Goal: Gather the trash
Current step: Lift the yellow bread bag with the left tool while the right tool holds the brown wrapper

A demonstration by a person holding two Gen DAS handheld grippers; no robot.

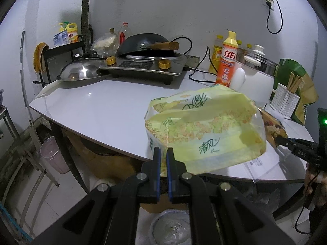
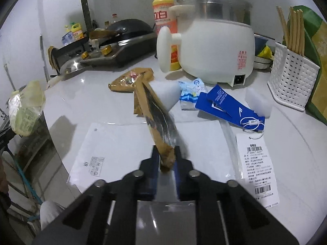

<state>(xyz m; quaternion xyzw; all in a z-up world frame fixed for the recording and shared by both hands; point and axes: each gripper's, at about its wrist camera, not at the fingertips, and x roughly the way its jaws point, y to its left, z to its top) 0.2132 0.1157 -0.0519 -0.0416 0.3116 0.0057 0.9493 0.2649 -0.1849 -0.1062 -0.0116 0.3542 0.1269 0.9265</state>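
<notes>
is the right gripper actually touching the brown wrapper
Touching. The right wrist view shows the right gripper closed on the near end of the brown wrapper, its pads pressed against both sides, no gap visible.

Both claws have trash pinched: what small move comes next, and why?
Probably lower the left claw toward the white bin seen below it and release: it pinches the yellow tissue wrapper off the table's edge. The right claw grips a brown wrapper.
</notes>
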